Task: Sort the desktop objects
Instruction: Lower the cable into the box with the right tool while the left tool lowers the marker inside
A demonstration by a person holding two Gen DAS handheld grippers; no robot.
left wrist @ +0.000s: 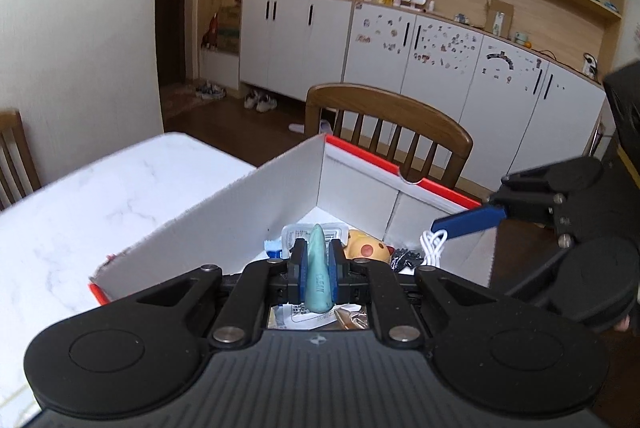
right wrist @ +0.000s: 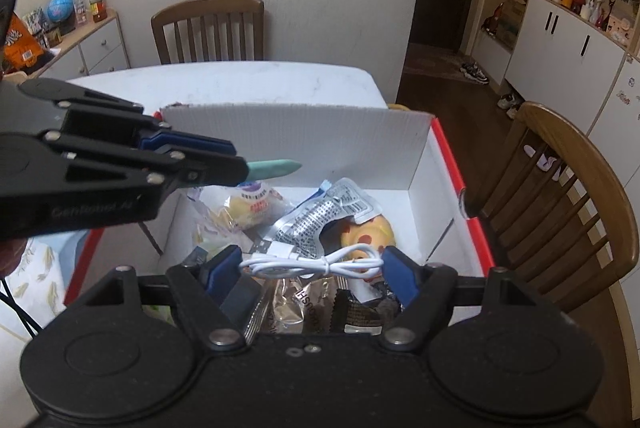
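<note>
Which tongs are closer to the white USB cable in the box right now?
Right. The right tongs hold the bundled white USB cable between their open pads, over the box. The left tongs are apart from it, gripping a teal tapered piece.

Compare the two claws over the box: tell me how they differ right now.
The left claw is shut on a green eraser; the right claw stands wide, with a coiled white cable spanning its fingers. The eraser sticks out stiff past the left claw's tips, while the cable sags in loops. Whether the right claw truly grips the cable I cannot tell. Both have blue pads and hang above the open box.
</note>
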